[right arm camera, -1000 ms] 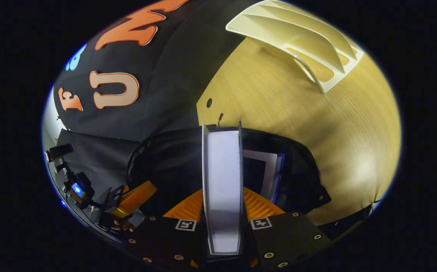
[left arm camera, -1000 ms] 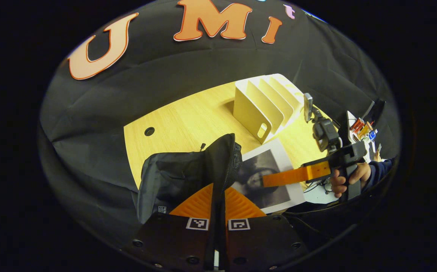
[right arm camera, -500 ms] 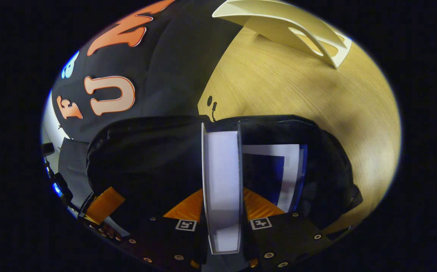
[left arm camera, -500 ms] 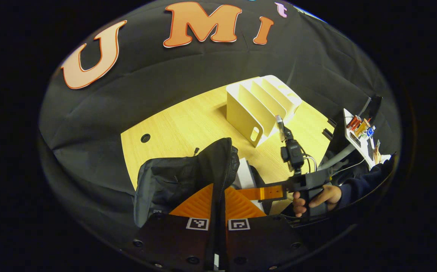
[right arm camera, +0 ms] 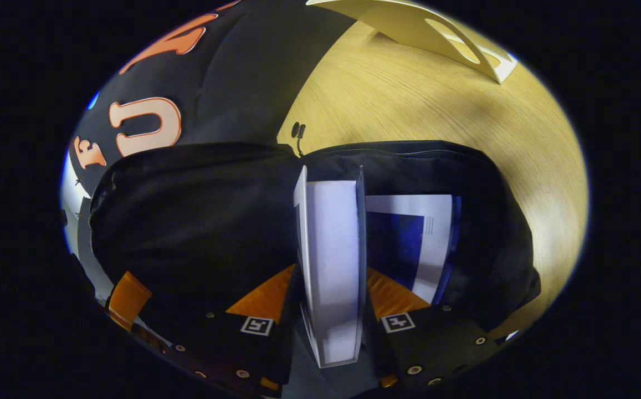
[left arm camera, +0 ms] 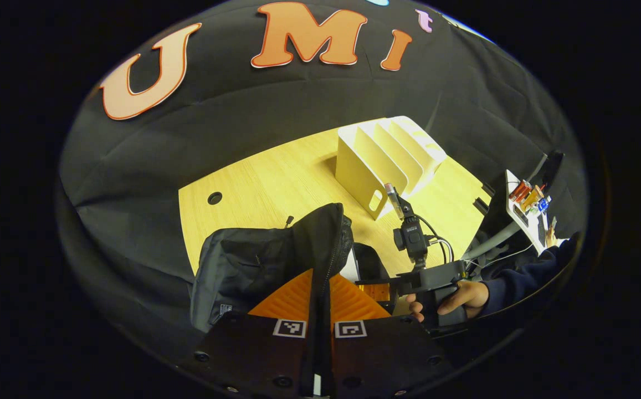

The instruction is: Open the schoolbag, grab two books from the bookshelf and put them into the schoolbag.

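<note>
The black schoolbag (left arm camera: 254, 266) sits open on the wooden table. My left gripper (left arm camera: 320, 274) is shut on the raised zip edge of its flap (left arm camera: 328, 233), holding the mouth open. My right gripper (right arm camera: 332, 271) is shut on a white book (right arm camera: 331, 244), seen edge-on and lowered between the bag's walls (right arm camera: 198, 221). A second book with a blue cover (right arm camera: 414, 244) lies inside the bag, just right of the held one. In the left gripper view, the right gripper (left arm camera: 375, 289) reaches into the bag behind the flap, held by a hand (left arm camera: 459, 296). The cream bookshelf (left arm camera: 386, 158) stands behind, its slots bare.
The bookshelf (right arm camera: 442, 33) stands upright on the wooden table (right arm camera: 409, 111) beyond the bag. A round cable hole (left arm camera: 215, 198) is at the table's far left. A side stand with small coloured items (left arm camera: 528, 194) stands at the right. The left gripper's finger (right arm camera: 126, 291) shows beside the bag.
My right gripper has carried the book down into the open bag; its cover has dropped out of sight behind the flap. The left gripper has kept hold of the flap edge.
</note>
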A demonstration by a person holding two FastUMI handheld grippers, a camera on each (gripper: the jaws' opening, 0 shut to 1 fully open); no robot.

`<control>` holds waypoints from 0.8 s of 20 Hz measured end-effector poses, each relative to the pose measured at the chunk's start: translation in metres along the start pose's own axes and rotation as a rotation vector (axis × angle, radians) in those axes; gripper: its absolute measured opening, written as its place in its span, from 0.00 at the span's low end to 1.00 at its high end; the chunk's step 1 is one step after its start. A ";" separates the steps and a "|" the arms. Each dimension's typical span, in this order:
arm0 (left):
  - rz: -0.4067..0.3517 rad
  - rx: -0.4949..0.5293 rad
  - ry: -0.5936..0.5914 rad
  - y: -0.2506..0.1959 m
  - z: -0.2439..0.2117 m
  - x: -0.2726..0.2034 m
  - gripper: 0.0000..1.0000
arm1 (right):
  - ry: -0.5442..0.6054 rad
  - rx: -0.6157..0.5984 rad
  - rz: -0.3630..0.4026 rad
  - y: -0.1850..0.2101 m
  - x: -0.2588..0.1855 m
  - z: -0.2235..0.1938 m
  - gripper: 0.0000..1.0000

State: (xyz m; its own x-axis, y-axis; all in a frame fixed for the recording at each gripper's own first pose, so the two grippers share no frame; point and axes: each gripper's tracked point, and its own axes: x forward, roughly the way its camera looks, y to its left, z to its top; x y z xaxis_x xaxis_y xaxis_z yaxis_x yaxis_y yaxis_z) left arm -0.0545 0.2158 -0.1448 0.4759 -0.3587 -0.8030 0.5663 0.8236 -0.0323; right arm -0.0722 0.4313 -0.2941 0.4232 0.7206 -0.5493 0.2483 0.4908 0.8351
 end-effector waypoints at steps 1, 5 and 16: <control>0.003 -0.003 0.001 0.001 -0.001 0.001 0.05 | 0.011 -0.005 -0.026 -0.008 -0.001 0.000 0.59; 0.014 -0.022 0.008 0.001 -0.001 0.006 0.05 | 0.031 -0.058 -0.087 -0.020 -0.012 0.006 0.70; 0.032 -0.042 0.033 -0.009 -0.004 0.020 0.05 | 0.056 -0.123 -0.173 -0.047 -0.057 0.020 0.96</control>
State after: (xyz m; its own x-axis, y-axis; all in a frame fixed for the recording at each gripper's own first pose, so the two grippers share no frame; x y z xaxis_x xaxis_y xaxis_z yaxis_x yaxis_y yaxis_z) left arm -0.0525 0.2033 -0.1627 0.4703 -0.3176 -0.8234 0.5224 0.8522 -0.0304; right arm -0.0905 0.3573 -0.3015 0.3335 0.6449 -0.6877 0.2034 0.6631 0.7204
